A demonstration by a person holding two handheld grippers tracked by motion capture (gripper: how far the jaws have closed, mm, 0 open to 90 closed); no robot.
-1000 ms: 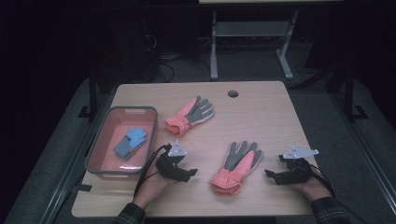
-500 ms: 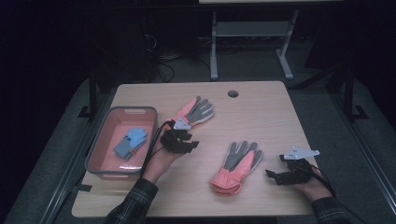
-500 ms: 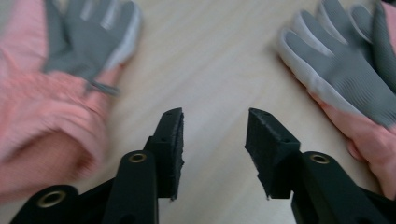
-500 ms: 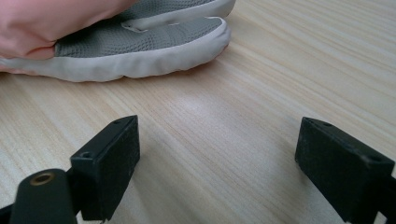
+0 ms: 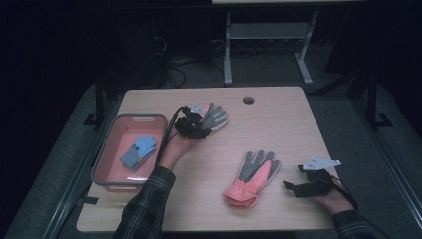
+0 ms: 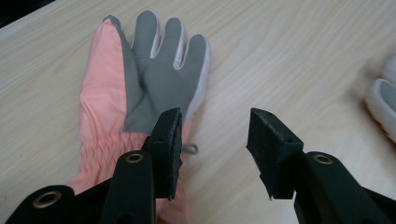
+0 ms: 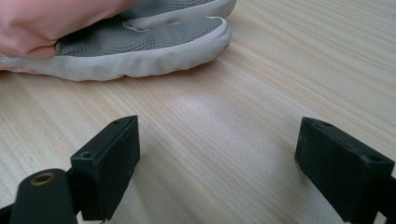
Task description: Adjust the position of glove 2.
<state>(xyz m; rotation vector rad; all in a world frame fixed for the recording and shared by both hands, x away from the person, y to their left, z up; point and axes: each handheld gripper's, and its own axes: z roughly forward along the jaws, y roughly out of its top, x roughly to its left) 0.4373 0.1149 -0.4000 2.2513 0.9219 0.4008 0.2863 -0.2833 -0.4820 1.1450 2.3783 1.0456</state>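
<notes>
Two pink and grey gloves lie palm up on the wooden table point(image 5: 288, 124). The far glove point(image 5: 215, 118) point(image 6: 140, 79) lies just ahead of my left gripper point(image 5: 199, 128) point(image 6: 215, 135). Its jaws have just been closing and then opened a little. They now stand half open over the glove's cuff edge, with bare table and a thin cord between them and nothing pinched. The near glove point(image 5: 254, 174) point(image 7: 140, 51) lies left of my right gripper point(image 5: 291, 186) point(image 7: 217, 144), which rests wide open on the table, nothing between its jaws.
A pink tray point(image 5: 134, 118) with a grey rim stands at the table's left and holds a blue folded item point(image 5: 139, 152). A round cable hole point(image 5: 248, 100) sits near the far edge. The near glove's fingertips point(image 6: 383, 102) show at the right of the left gripper view.
The left hand has moved away from the front of the table to the far glove, and its jaws stand narrower than before. The right hand and both gloves have kept still.
</notes>
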